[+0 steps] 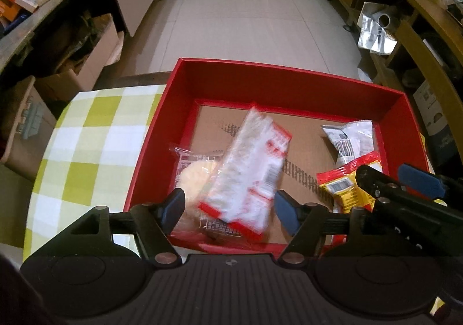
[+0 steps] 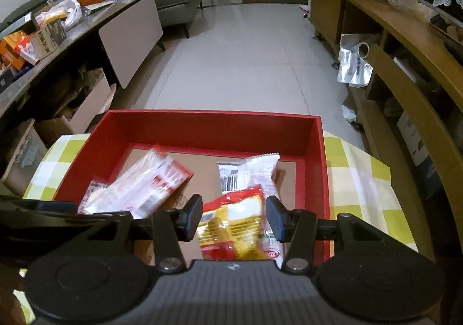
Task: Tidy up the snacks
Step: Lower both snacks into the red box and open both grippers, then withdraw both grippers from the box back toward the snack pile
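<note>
Red box (image 1: 289, 84) holding four snack packets, red-and-clear packet (image 1: 251, 168) blurred mid-box, yellow packet (image 2: 231, 226) nearby, both grippers' fingers released.

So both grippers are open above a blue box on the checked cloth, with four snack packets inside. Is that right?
Nearly. The box is red, not blue, as the right wrist view shows plainly. The rest holds: the left gripper and the right gripper are both open above it, it sits on the checked cloth, and four snack packets lie inside.
</note>
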A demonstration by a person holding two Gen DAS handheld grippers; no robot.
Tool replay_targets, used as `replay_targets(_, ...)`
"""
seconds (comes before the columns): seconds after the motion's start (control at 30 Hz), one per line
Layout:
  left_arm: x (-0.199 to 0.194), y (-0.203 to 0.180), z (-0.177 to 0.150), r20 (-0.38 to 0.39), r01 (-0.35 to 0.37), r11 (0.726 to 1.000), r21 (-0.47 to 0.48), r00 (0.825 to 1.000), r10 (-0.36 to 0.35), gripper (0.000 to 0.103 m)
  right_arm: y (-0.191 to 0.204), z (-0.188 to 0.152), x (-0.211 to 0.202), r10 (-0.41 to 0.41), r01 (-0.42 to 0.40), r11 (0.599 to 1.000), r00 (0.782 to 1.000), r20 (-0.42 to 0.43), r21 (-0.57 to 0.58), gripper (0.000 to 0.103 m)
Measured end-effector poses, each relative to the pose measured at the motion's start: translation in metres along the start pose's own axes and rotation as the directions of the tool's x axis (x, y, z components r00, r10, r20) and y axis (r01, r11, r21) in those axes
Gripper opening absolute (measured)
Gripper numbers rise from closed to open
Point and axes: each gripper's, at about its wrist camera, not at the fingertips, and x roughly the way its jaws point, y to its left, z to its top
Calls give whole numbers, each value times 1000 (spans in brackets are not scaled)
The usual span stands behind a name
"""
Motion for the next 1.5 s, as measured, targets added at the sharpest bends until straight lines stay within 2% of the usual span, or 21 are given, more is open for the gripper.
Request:
replay_targets(0.2,-9,-1,0,14,7,1000,2,1000,-7,76,1,0,-9,-13,13,1000,1000,1,-3,55)
replay_targets(0.4,-18,-2,-7,24,-16,999,35,1000,15,78,7,-2,-21,-21,20,999,1000,-18,-30,55)
replay_targets(0.67,-39,18,-27,20,-8,999,31,1000,8,81,25,-17,-43,-2,-1,996,999,-37,-90,55)
replay_targets(0.93,-49,46,-59,-21,-17,1000,18,1000,17,82,41,-43,-62,31,-41,990,997,-74,-133,55)
replay_targets(1.0,-51,53,-68,-32,-20,1000,11,999,20,85,47,-49,-62,48,-60,989,995,-91,-136,57)
replay_targets(1.2,-49,62,-89,-78,-11,1000,16,997,13,85,62,-67,-58,53,-76,985,988,-147,-156,59)
replay_targets(1.5,-37,58,-106,-156,88,995,50,985,-79,85,56,-75,-65,48,-69,990,986,-160,-125,59)
